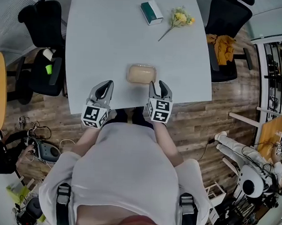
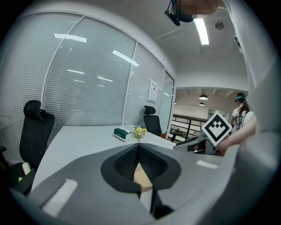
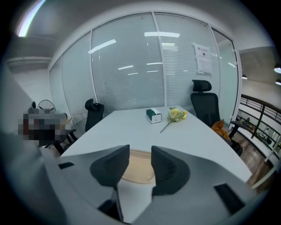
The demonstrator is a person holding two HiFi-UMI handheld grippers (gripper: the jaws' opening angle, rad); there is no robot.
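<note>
A tan oblong lidded container (image 1: pixel 141 74) lies on the white table (image 1: pixel 102 44) near its front edge. My left gripper (image 1: pixel 104 90) hovers over the table edge, left of the container, shut with nothing held; its pads (image 2: pixel 127 162) meet in front of the tan container (image 2: pixel 143 176). My right gripper (image 1: pixel 160 88) is just below the container's right end, open with a narrow gap. Between its empty jaws the right gripper view shows the container (image 3: pixel 138 171). The right gripper's marker cube (image 2: pixel 216 127) appears in the left gripper view.
A green-and-white box (image 1: pixel 151 12) and a yellow flower sprig (image 1: pixel 180 18) lie at the table's far side. Black office chairs (image 1: pixel 42 23) stand on both sides; one holds an orange cloth (image 1: pixel 222 45). A white robot (image 1: pixel 247 175) stands lower right; cables lie on the floor at left.
</note>
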